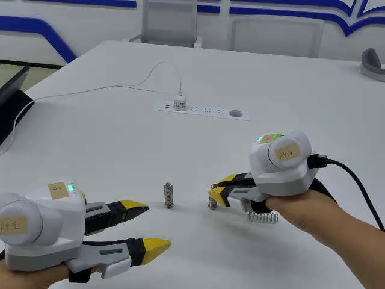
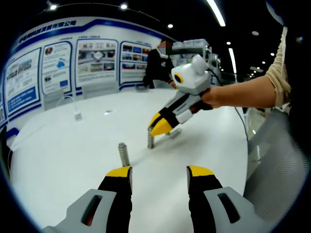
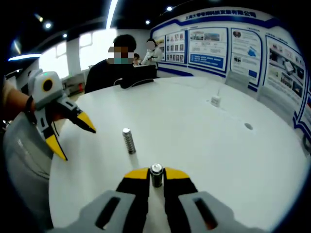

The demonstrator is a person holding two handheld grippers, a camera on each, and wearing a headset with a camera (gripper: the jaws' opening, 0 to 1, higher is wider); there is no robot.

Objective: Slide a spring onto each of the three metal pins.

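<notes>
Two short metal pins stand on the white table. The left pin wears a spring and stands free. My right gripper is shut on the spring of the second pin, whose silver top shows between the yellow tips. A loose spring lies flat under my right hand. My left gripper stands open and holds nothing, a short way in front and to the left of the left pin.
A white power strip with a plugged charger and its cable lies across the middle of the table. A dark screen is at the left edge, and a chair stands beyond the far side. People sit in the background.
</notes>
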